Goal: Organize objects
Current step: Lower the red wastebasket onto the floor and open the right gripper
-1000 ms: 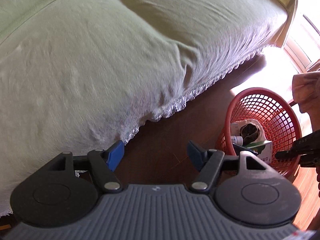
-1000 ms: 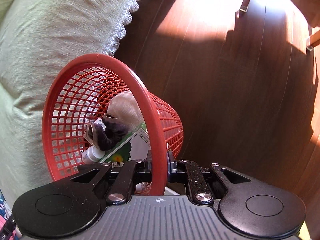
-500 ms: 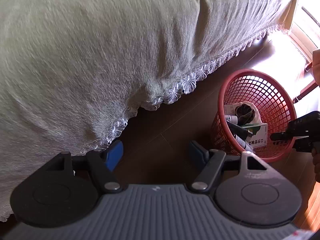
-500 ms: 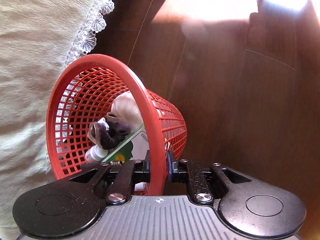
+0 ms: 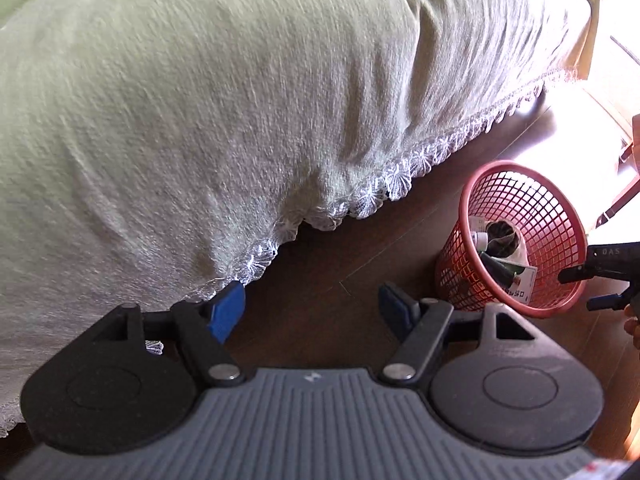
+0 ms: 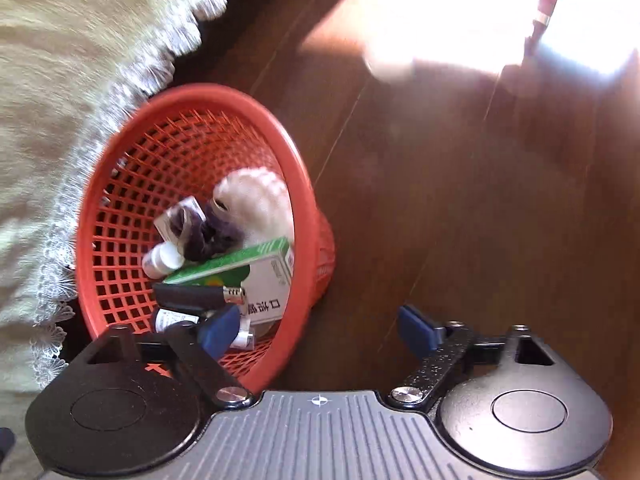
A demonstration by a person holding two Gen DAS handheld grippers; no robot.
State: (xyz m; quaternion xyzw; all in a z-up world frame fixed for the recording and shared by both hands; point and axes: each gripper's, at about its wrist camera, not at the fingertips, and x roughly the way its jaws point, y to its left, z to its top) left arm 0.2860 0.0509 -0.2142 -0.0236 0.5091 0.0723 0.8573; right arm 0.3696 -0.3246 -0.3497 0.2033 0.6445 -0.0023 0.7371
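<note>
From the left wrist view, the left tool (image 5: 312,306) hangs over a dark wooden floor (image 5: 340,264) with its blue-padded jaws standing wide and nothing between them. A pale green bedspread (image 5: 240,120) with a white lace hem (image 5: 400,184) fills most of the picture and drapes down toward the floor; the left pad sits just beside that hem. To the right a red mesh basket (image 5: 532,308) stands on the floor near the bed's edge, holding a few small items, and the black tip of the right tool (image 5: 580,286) shows at its far rim. Bright sunlight washes out the floor beyond the basket. From the right wrist view, the right tool (image 6: 316,326) has just been opening its jaws; they now stand wide on either side of the basket's rim (image 6: 298,216), which passes between them without either pad pressing on it, one pad inside the basket and the other over the floor outside. The picture is slightly blurred. Inside the basket lie a green and white box (image 6: 256,272), a small white bottle (image 6: 160,260), a dark slim lighter-like item (image 6: 196,297) and a bundle of pale and dark cloth (image 6: 240,216). The lace-edged bedspread hangs at the left, and a sunlit patch glares on the floorboards at the top.
</note>
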